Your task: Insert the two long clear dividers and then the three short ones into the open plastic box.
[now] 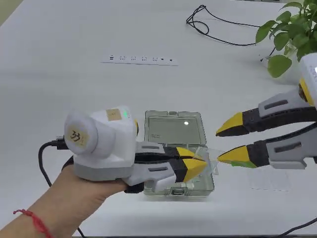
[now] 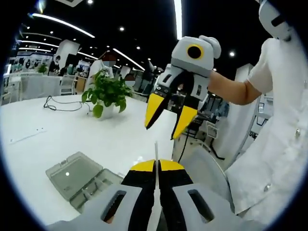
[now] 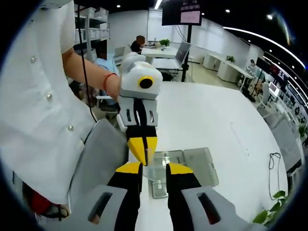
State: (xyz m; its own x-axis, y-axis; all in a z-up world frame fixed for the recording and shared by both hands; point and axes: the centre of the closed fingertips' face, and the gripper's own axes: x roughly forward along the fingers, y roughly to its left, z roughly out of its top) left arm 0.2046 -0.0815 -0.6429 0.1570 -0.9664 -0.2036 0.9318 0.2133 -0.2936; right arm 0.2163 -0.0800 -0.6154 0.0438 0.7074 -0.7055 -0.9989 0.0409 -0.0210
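Fingers [image 1: 190, 166] of the left gripper [image 1: 202, 161], held in a hand [image 1: 74, 191] with a red cord [image 1: 32, 220] at the wrist: yellow-tipped, pressed flat together on a clear divider [image 1: 212, 163]
Divider: thin, colourless, see-through sheet; edge-on between the shut jaws in the left gripper view [image 2: 156, 156]; held above the right end of the box
Sticker [image 1: 77, 136]: tan, on the rear of the left gripper, handwritten "33"
Fingers [image 1: 233, 123] of the right gripper [image 1: 219, 146]: yellow-tipped, moderately apart, holding nothing; lower tip just beside the divider's edge, contact cannot be told
Box [image 1: 198, 186]: clear greyish plastic, on the white table [image 1: 74, 74], latch at the front, lid [image 1: 173, 129] folded back flat behind it; base partly hidden by the left gripper
Power strip [image 1: 141, 59]: white, well beyond the box; no readable marking
Cable [image 1: 213, 25]: black, looped at the far edge
Potted plant [image 1: 290, 29]: green leaves, far right corner
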